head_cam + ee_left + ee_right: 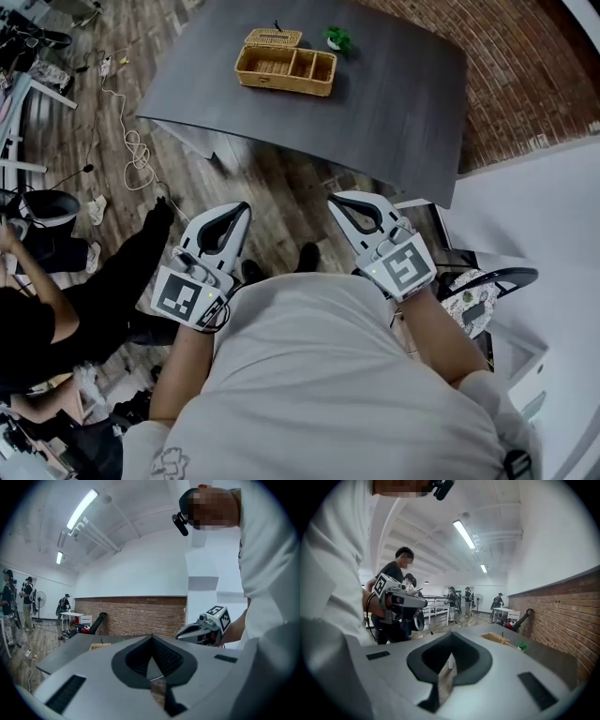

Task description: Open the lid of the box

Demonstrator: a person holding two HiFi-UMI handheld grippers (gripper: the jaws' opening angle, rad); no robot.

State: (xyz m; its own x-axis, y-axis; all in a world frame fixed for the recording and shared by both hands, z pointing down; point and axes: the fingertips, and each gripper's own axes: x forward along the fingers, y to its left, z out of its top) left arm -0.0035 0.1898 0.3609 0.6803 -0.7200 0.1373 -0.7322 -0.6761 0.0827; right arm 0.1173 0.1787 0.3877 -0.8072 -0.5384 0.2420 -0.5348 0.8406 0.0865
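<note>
Floorboards [272, 178] of brown wood and a red brick wall [525, 75] flank the dark grey table [394, 103], where the rectangular tan wicker box [286, 66] sits near a small green plant [337, 39]. The left gripper [246, 208] and the right gripper [334, 200], well short of the table, each have their jaws pressed together on nothing.

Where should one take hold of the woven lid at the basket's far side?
Probably the small dark tab sticking up from the woven lid, pinched from above. It is the only raised part, and the lid lies roughly flat beyond the basket.

No legible text; left gripper [244, 208] cube shows pattern only, seemingly.
</note>
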